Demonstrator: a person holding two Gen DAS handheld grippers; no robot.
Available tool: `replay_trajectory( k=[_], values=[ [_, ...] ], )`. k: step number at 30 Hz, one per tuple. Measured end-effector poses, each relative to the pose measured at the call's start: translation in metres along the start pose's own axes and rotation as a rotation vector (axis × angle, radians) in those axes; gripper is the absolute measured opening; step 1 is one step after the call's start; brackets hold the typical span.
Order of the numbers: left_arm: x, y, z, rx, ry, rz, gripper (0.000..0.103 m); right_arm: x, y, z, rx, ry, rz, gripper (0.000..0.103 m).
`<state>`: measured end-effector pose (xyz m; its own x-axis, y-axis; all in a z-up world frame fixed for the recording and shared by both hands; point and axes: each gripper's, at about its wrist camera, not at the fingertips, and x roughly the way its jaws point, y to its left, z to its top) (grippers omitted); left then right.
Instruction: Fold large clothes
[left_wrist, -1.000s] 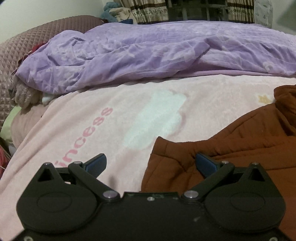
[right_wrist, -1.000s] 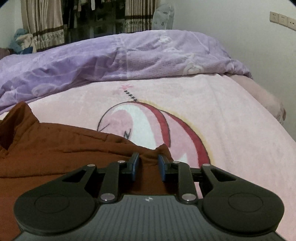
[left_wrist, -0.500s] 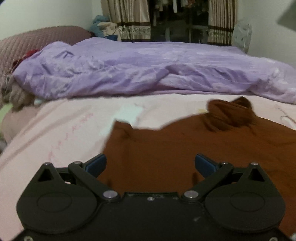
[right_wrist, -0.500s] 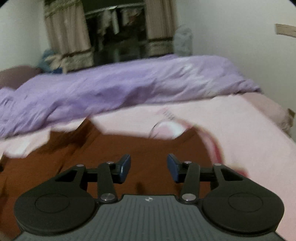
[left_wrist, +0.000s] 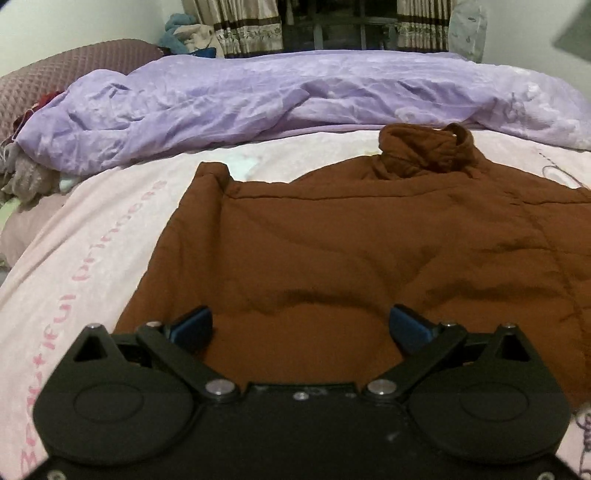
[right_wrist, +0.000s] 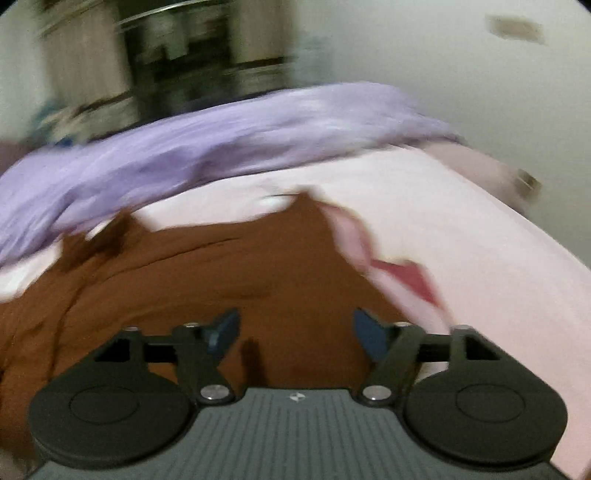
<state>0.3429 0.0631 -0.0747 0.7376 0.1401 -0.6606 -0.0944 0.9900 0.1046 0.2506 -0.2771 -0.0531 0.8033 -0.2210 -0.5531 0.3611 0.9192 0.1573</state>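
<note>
A brown quilted jacket (left_wrist: 351, 251) lies spread flat on the pink blanket (left_wrist: 92, 236), its collar (left_wrist: 428, 151) standing up at the far end. My left gripper (left_wrist: 301, 326) is open and empty, above the jacket's near edge. In the right wrist view, which is motion-blurred, the same jacket (right_wrist: 221, 280) fills the lower left. My right gripper (right_wrist: 295, 332) is open and empty above the jacket's near right part.
A rumpled purple duvet (left_wrist: 295, 99) lies across the far side of the bed (right_wrist: 221, 147). A quilted maroon headboard (left_wrist: 74, 70) and a pile of clothes (left_wrist: 26, 177) are at the left. Curtains (left_wrist: 251, 26) and a wall stand behind.
Both grippers have pulled back and up from the jacket. The right gripper, nearly shut a second ago, has opened wide. The jacket now lies spread flat.
</note>
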Motion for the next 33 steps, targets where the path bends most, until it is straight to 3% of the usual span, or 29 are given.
replay_trajectory(
  k=[3,6,11,15,16,17,18,19,20,24,28,33],
  values=[
    [-0.001,-0.003,0.000,0.020,0.000,-0.001,0.103,-0.002,-0.045,-0.008,0.234,0.081,-0.054,0.087],
    [0.000,-0.008,0.001,0.044,0.000,-0.001,0.103,0.005,-0.075,-0.020,0.407,0.117,0.015,0.086],
    [0.000,-0.010,0.001,0.066,0.001,-0.002,0.103,0.036,-0.075,-0.017,0.396,0.136,0.096,0.087],
    [0.000,-0.008,0.001,0.075,0.003,-0.005,0.103,0.059,-0.072,-0.012,0.370,0.111,0.171,0.099],
    [-0.001,-0.007,0.000,0.078,0.002,-0.006,0.103,0.061,-0.068,-0.012,0.355,0.103,0.171,0.096],
    [-0.001,-0.007,0.000,0.081,0.002,-0.006,0.103,0.064,-0.065,-0.010,0.347,0.094,0.162,0.074],
    [-0.001,-0.006,-0.001,0.084,0.001,-0.007,0.103,0.065,-0.063,-0.009,0.342,0.093,0.161,0.041],
    [-0.001,-0.004,-0.001,0.087,0.002,-0.005,0.103,0.064,-0.064,-0.009,0.351,0.100,0.206,0.034],
    [-0.001,-0.002,-0.001,0.091,0.002,-0.001,0.103,0.060,-0.063,-0.007,0.357,0.095,0.241,0.032],
    [-0.005,0.010,0.004,0.087,-0.015,0.047,0.103,0.016,-0.030,0.006,0.252,-0.063,0.228,0.023],
    [-0.008,0.036,0.005,0.065,-0.019,0.096,0.103,-0.038,0.024,0.030,0.166,-0.224,0.344,0.019],
    [-0.012,0.074,0.004,0.043,-0.011,0.165,0.103,-0.085,0.125,0.050,0.012,-0.329,0.520,0.014]
  ],
)
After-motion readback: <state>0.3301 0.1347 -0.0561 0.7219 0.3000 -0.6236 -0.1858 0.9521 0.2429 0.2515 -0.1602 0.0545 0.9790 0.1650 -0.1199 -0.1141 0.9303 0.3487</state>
